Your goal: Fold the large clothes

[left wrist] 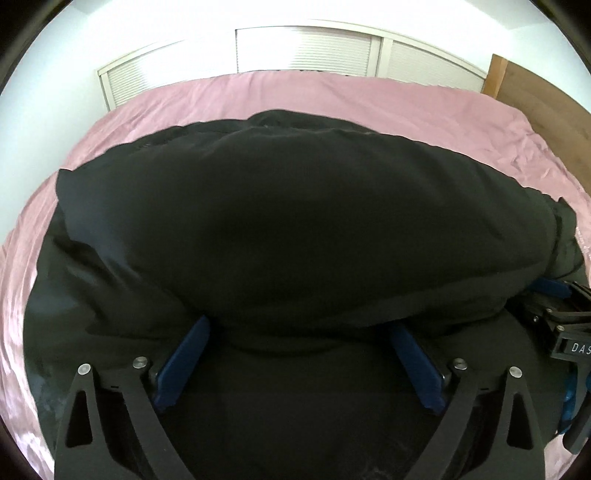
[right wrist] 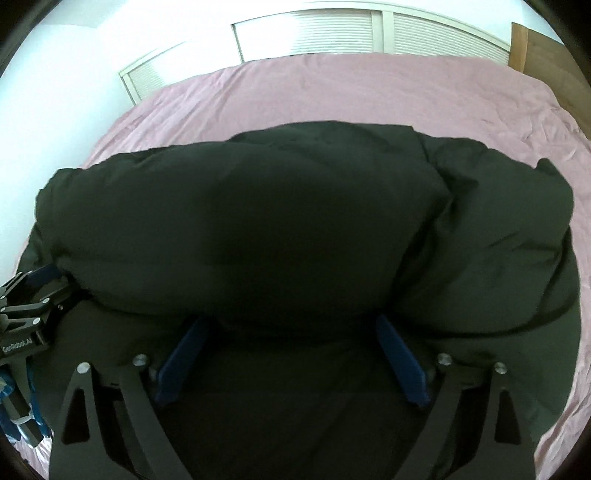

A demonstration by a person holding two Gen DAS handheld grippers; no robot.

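Left wrist view: puffy black padded jacket [left wrist: 295,229] bulges over wrinkled pink bedsheet [left wrist: 424,118], hiding most of it. Left gripper [left wrist: 299,325] and right gripper [right wrist: 291,325] both stand spread wide, gripping nothing.

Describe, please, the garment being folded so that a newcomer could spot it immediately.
A bed with a pink sheet fills the room below the shuttered windows. On its near half lies a puffy black jacket, doubled over, the only dark item on it.
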